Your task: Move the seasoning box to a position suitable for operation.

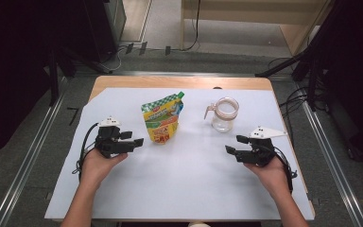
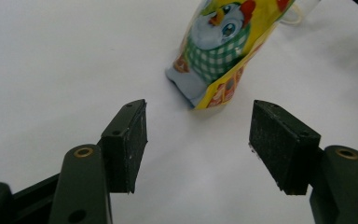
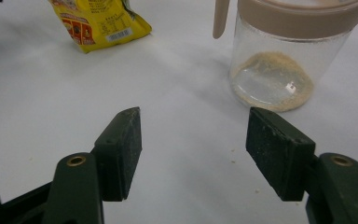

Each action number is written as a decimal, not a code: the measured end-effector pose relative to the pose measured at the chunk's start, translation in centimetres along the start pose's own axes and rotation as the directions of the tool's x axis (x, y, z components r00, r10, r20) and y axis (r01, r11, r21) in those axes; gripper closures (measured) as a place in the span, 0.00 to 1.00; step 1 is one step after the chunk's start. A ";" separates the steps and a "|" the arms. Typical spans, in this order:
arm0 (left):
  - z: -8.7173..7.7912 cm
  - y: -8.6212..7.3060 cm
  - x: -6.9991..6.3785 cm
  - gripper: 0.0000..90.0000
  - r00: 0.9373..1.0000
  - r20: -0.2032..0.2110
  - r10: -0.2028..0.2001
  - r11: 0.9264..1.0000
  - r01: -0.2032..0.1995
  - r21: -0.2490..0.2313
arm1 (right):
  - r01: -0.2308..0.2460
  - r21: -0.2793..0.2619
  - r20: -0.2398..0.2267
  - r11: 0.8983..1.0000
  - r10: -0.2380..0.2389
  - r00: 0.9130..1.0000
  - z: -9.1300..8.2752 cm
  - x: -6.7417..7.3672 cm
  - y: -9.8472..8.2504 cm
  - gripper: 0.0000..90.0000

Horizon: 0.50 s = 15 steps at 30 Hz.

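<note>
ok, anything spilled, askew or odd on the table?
A few crumbs lie on the white sheet near the jar, which holds only a thin powdery residue. The pouch stands upright. Both tools, left and right, are open and empty.

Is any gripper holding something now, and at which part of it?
Nothing is held. The left gripper and right gripper are both open, short of the yellow pouch and clear glass jar.

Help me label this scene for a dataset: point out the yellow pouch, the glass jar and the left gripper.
yellow pouch (image 1: 162, 124): high view, middle of its printed front.
glass jar (image 1: 224, 119): high view, clear wall below the beige lid.
left gripper (image 1: 133, 138): high view, midway between its open fingertips.
</note>
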<state>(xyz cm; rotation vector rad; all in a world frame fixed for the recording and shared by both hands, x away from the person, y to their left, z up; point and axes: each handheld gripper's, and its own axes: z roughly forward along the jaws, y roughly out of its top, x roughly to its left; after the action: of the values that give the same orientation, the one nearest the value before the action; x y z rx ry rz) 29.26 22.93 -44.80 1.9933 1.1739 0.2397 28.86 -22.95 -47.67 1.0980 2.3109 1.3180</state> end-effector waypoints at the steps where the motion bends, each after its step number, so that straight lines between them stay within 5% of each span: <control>1: 0.0 0.0 -0.2 0.41 1.000 -0.002 0.019 1.000 -0.019 -0.002 | 0.005 -0.001 0.011 1.000 -0.005 1.000 0.0 0.0 0.0 0.42; 5: -0.2 -0.1 -0.8 0.38 0.998 0.001 0.058 0.998 -0.058 0.013 | -0.004 0.005 0.005 1.000 0.004 1.000 0.0 -0.2 0.0 0.45; 9: -0.5 -0.1 -1.1 0.49 0.997 0.009 0.076 0.997 -0.076 0.011 | -0.003 0.010 0.010 1.000 0.003 1.000 -0.1 -0.3 -0.1 0.46; 15: -0.3 -0.1 -0.7 0.58 0.998 0.029 0.061 0.998 -0.061 0.022 | -0.006 0.012 0.015 1.000 0.006 1.000 -0.1 -0.4 -0.2 0.48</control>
<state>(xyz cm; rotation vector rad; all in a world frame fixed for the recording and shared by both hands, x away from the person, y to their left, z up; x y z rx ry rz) 28.65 22.59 -44.51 2.0477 1.1035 0.2288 28.95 -23.39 -47.83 1.1155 2.3095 1.2962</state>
